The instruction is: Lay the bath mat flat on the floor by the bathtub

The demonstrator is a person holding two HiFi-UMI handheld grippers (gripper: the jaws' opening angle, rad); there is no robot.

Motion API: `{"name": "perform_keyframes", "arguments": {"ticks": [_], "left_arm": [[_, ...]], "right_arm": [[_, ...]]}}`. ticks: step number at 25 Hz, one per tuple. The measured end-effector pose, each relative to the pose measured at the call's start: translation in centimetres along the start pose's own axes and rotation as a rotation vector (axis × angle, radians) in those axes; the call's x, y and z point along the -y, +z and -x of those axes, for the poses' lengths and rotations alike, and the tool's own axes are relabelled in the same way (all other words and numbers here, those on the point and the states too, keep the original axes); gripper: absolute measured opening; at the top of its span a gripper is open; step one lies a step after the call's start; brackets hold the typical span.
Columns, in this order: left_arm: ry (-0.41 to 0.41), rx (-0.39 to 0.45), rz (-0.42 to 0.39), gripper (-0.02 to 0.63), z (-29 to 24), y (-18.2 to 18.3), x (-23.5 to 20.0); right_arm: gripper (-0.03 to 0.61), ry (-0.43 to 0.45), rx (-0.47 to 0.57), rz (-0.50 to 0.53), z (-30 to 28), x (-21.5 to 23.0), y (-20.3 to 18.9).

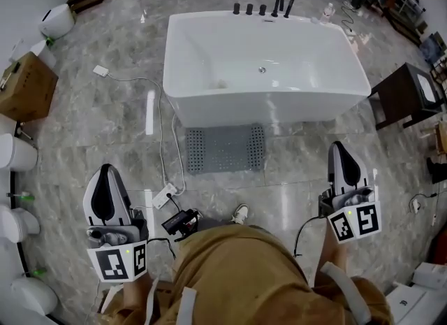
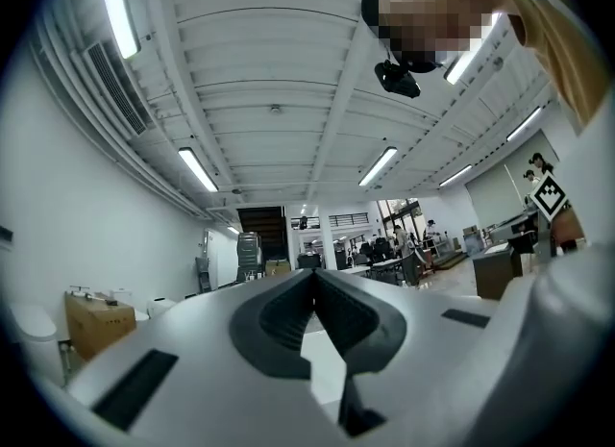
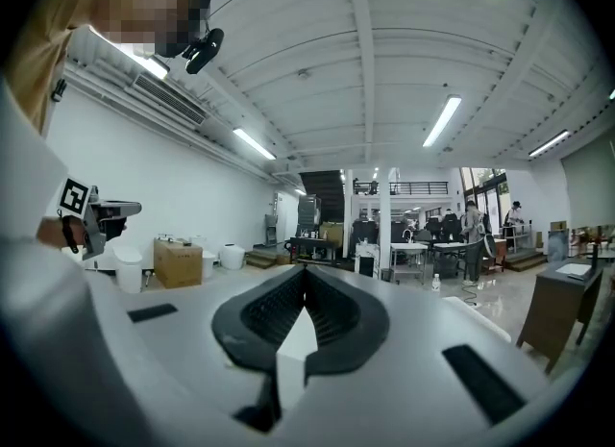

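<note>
A grey perforated bath mat (image 1: 225,148) lies flat on the marble floor against the front of the white bathtub (image 1: 264,65). My left gripper (image 1: 106,172) is held at the lower left, well short of the mat, its jaws shut with nothing between them. At the lower right my right gripper (image 1: 340,151) is also shut and holds nothing. Both point upward and forward. The left gripper (image 2: 314,276) in its own view and the right gripper (image 3: 305,273) in its own view face the ceiling and the far room, jaws meeting at the tips.
A white power strip (image 1: 165,196) and cable lie on the floor left of the mat. A dark side table (image 1: 403,94) stands right of the tub. A cardboard box (image 1: 24,86) and white toilets (image 1: 14,152) line the left. My shoe (image 1: 239,213) is just behind the mat.
</note>
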State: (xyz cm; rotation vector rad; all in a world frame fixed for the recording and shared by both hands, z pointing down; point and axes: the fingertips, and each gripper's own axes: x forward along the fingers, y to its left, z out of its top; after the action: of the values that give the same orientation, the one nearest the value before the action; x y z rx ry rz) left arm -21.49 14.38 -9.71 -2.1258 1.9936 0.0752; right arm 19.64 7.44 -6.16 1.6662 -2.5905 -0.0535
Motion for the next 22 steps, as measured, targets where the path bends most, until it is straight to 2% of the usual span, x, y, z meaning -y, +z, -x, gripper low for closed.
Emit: {"name": "perform_keyframes", "arguments": {"ticks": [13, 22], "left_arm": [[-0.055, -0.054, 0.008, 0.003, -1.0, -3.1, 0.9], [-0.067, -0.053, 0.025, 0.005, -1.2, -3.2, 0.9]], "right_arm": [[0.004, 0.075, -0.015, 0.037, -2.7, -4.0, -0.2], [0.005, 0.091, -0.035, 0.039, -3.0, -4.8, -0.4]]}}
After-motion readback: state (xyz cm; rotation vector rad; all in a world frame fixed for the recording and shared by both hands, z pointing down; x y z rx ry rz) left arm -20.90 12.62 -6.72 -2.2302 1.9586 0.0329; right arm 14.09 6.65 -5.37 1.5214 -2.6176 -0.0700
